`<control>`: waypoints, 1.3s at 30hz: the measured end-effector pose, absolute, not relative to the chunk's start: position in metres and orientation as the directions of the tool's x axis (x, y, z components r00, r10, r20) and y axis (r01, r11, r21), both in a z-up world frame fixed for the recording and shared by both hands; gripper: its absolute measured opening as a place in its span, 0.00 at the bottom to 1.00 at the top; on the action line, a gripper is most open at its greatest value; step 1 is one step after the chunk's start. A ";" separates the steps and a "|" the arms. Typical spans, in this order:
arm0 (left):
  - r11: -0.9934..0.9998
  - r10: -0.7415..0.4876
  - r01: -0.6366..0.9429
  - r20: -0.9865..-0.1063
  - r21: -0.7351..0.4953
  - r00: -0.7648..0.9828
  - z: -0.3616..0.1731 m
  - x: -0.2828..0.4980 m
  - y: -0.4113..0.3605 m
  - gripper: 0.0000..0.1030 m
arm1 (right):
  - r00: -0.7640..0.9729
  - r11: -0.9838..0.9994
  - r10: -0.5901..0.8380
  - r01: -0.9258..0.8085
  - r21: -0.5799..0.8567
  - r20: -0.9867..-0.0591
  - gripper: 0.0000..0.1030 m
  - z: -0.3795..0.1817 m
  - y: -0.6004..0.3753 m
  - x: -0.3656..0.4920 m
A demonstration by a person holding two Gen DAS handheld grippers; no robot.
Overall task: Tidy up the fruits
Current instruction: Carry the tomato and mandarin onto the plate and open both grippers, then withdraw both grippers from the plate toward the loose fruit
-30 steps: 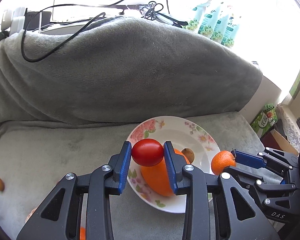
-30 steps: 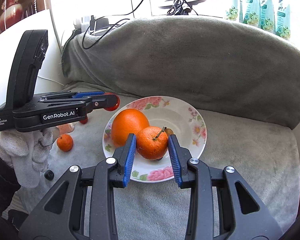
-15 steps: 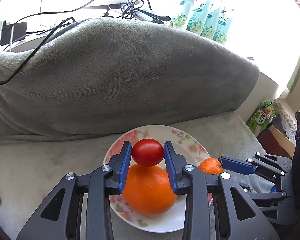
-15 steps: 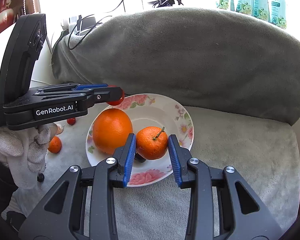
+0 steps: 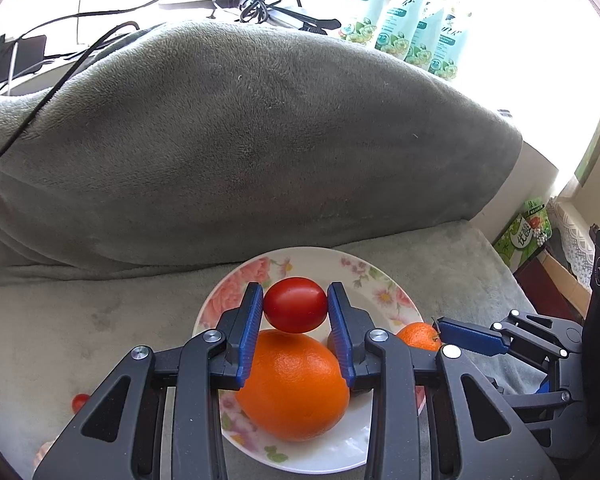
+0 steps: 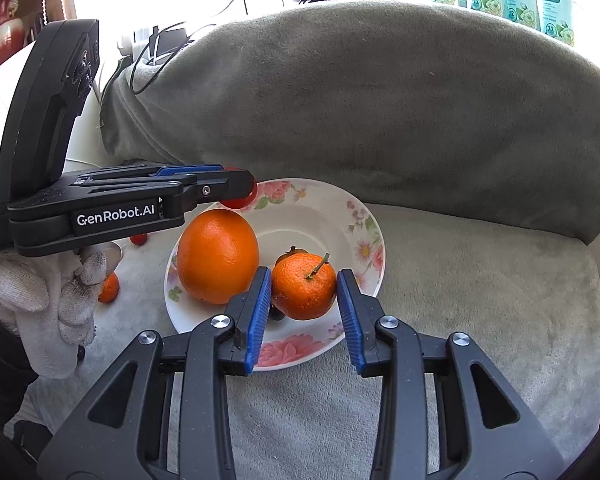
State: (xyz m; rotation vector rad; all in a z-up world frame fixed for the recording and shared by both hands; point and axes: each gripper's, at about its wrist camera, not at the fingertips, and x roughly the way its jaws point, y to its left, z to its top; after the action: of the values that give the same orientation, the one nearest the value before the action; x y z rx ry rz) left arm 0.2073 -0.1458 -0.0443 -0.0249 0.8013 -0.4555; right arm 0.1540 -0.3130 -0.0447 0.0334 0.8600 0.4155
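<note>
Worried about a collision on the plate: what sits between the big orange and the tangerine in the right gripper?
Right wrist view: only the right gripper's left finger stands between orange and tangerine.

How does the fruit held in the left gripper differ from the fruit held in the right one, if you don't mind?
The cherry tomato in the left gripper is red, smooth and glossy; the mandarin in the right gripper is orange, dimpled and bears a stem. The tomato looks smaller. Both are clamped above the floral plate.

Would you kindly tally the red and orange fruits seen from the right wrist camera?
Orange: 3 (big orange, gripped mandarin, small loose fruit)
Red: 2 (gripped tomato, small loose tomato)
Total: 5
</note>
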 end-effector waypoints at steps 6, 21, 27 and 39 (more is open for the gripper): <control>0.906 -0.397 0.377 -0.687 -0.190 0.608 -0.042 0.206 -0.143 0.31 | 0.599 0.921 0.366 -0.345 0.183 -0.713 0.56 -0.039 -0.313 0.149; 0.913 -0.389 0.364 -0.661 -0.184 0.641 -0.028 0.200 -0.139 0.75 | 0.623 0.919 0.368 -0.359 0.165 -0.690 0.88 -0.031 -0.308 0.139; 0.913 -0.389 0.367 -0.657 -0.179 0.646 -0.025 0.195 -0.139 0.76 | 0.621 0.917 0.360 -0.371 0.143 -0.696 0.89 -0.028 -0.303 0.136; 0.916 -0.387 0.357 -0.639 -0.182 0.665 -0.015 0.181 -0.128 0.76 | 0.643 0.920 0.356 -0.367 0.135 -0.678 0.89 -0.023 -0.297 0.123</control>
State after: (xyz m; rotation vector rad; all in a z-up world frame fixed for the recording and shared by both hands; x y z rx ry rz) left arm 0.1806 -0.1275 -0.0148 -0.0427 0.7311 -0.4200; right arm 0.1228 -0.2966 -0.0228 -0.0151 0.7686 0.4114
